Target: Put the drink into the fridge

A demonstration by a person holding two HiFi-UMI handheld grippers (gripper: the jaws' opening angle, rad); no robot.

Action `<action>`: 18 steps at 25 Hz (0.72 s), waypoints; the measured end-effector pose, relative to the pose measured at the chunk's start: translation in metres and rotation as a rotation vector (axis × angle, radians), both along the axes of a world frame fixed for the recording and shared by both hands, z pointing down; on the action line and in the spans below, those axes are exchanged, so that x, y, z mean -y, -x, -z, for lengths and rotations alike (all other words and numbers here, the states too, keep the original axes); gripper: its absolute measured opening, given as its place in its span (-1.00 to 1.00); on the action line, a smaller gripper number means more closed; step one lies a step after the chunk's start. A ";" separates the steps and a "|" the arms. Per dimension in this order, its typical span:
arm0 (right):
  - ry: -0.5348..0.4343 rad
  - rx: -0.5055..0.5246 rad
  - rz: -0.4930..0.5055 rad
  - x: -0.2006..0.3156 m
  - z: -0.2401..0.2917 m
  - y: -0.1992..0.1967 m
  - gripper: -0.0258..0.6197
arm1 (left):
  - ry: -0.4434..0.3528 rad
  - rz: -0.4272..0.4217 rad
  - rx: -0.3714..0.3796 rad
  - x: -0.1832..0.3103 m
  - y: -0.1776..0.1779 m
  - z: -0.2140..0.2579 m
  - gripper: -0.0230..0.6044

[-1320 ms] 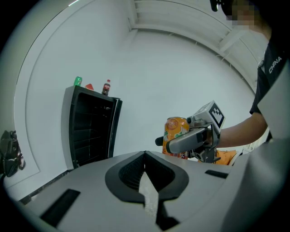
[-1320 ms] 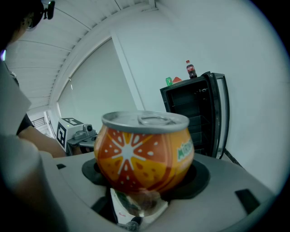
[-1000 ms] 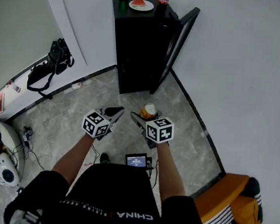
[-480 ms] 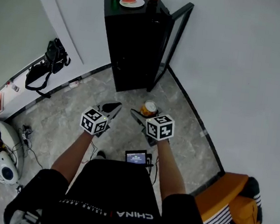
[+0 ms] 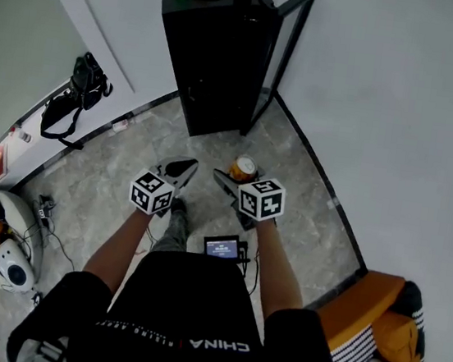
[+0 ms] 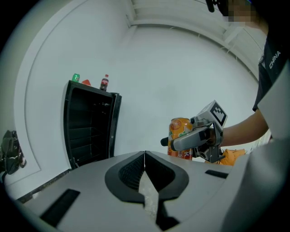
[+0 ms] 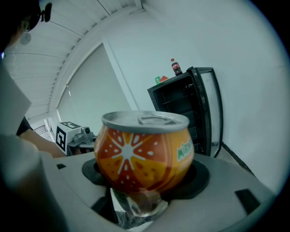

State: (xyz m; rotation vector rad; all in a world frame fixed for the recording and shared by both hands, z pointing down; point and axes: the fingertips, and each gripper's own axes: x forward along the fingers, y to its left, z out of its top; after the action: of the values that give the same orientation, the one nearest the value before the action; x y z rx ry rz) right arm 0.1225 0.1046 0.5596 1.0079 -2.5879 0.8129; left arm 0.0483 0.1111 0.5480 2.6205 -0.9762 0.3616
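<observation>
The right hand-held gripper pinches an orange can, which sits upright between the jaws. The left hand-held gripper has its jaws pressed together and carries nothing. The can is in the air over the floor, well apart from the black fridge, whose door stands open.

I judge that the step in hand is carrying the drink toward the fridge. The next move calls for bringing the can up to the open front, keeping it upright and clear of the door edge. It should then be set on a shelf before the jaws spread.
</observation>
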 end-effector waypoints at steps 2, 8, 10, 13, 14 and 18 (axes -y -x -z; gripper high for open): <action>0.006 0.001 -0.014 0.010 -0.004 0.002 0.14 | 0.001 -0.008 0.004 0.011 0.003 -0.004 -0.89; 0.017 -0.012 -0.053 0.050 -0.006 0.016 0.14 | 0.014 -0.035 -0.016 0.058 0.020 -0.009 -0.89; 0.014 -0.016 -0.066 0.070 -0.004 0.023 0.14 | 0.013 -0.052 -0.018 0.079 0.027 -0.009 -0.89; 0.007 -0.023 -0.082 0.102 0.000 0.036 0.14 | 0.009 -0.073 -0.024 0.112 0.038 -0.007 -0.89; 0.005 -0.024 -0.089 0.111 0.001 0.040 0.14 | 0.008 -0.080 -0.026 0.122 0.042 -0.006 -0.89; 0.007 -0.011 -0.130 0.143 0.007 0.059 0.14 | 0.008 -0.106 -0.036 0.155 0.063 -0.003 -0.89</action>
State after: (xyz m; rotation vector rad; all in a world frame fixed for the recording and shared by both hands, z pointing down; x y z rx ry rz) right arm 0.0631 -0.0380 0.5530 1.1846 -2.5298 0.8441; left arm -0.0143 -0.0444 0.5510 2.6684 -0.8250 0.3413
